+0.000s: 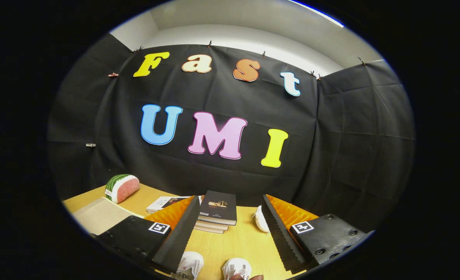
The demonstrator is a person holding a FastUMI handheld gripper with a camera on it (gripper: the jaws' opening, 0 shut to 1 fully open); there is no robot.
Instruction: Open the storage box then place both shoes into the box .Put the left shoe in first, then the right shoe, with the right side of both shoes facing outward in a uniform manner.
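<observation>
Lying between open hand-held gripper (pixel 230 229) fingers, shoes (pixel 213 267)

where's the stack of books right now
In the gripper view, the stack of books sits on the wooden table, ahead between the open claw fingers, right of the watermelon slice.

- A watermelon slice toy (pixel 122 188) sat at the lower left on the wooden table (pixel 237 243).
- A stack of dark-covered books (pixel 216 213) lay at lower centre.
- A magazine (pixel 164 203) lay flat left of the stack.
- A beige mat (pixel 99 215) lay below the watermelon.

Gripper (pixel 227 229) jaws apart, shoes (pixel 191 263) between
</observation>
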